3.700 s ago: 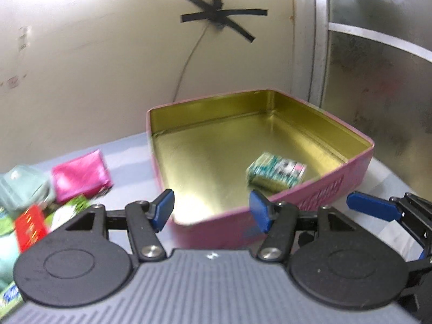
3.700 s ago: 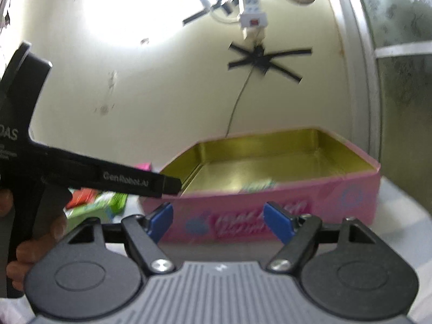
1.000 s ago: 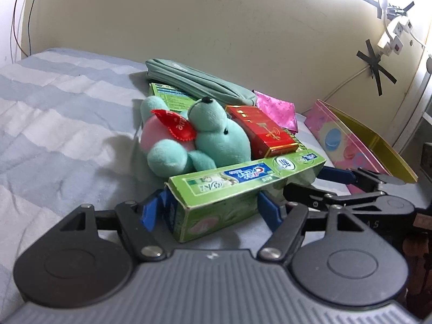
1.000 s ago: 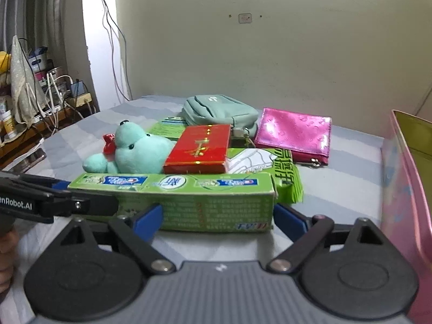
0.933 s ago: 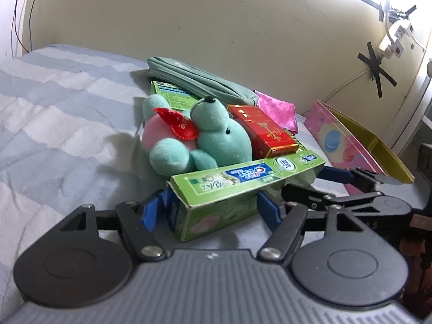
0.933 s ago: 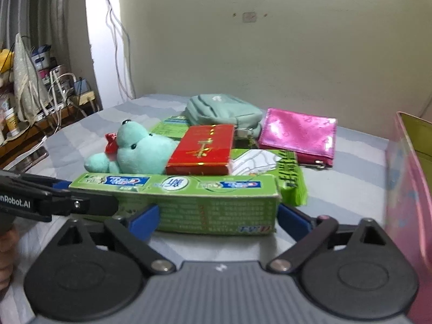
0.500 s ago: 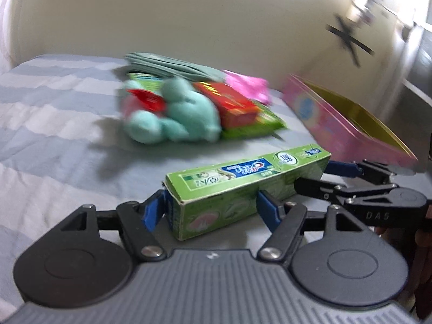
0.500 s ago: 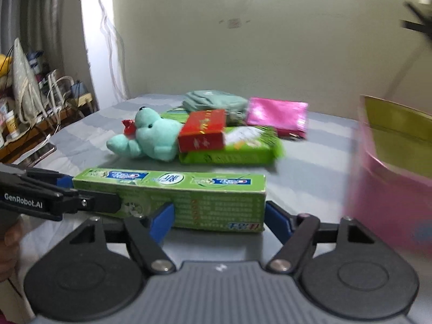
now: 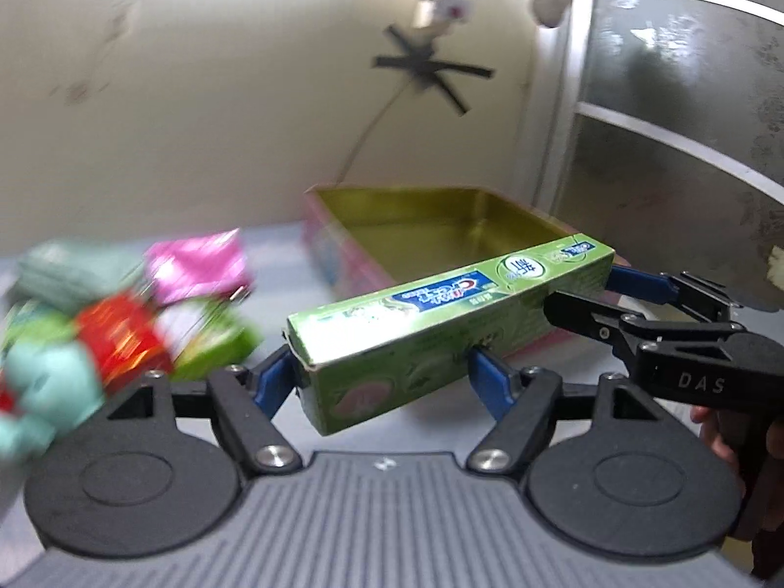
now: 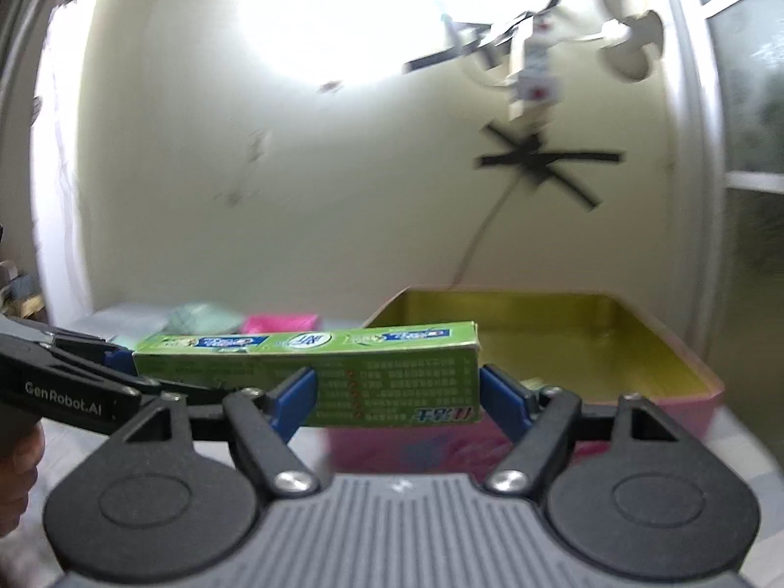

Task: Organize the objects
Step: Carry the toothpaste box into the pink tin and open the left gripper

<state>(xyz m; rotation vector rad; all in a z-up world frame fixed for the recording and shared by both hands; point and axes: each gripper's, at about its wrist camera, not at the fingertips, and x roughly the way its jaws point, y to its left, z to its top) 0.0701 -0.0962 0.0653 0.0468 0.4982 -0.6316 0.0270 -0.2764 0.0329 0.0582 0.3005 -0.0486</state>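
Observation:
A long green toothpaste box [image 9: 441,313] hangs in the air, held at both ends. My left gripper [image 9: 379,377] has its blue pads on the box's near end, and its jaws are opening slightly. At the far end my right gripper [image 9: 602,294] is shut on the box. In the right wrist view the box [image 10: 343,367] lies crosswise between the right gripper [image 10: 397,394] pads, with the left gripper [image 10: 112,367] at its left end. The open pink tin [image 9: 338,255] with a gold inside stands just behind the box; its rim [image 10: 686,367] is lower than the box.
A blurred pile lies at left on the striped bed: teal plush toy [image 9: 44,387], red box [image 9: 117,333], green packet [image 9: 215,333], pink pouch [image 9: 196,264], teal pouch [image 9: 68,269]. A wall stands behind the tin, a frosted glass door [image 9: 686,122] to its right.
Both grippers have lifted the toothpaste box off the bed and carried it right, away from the pile. The tin now sits directly behind it. The right gripper's jaws closed onto the box.

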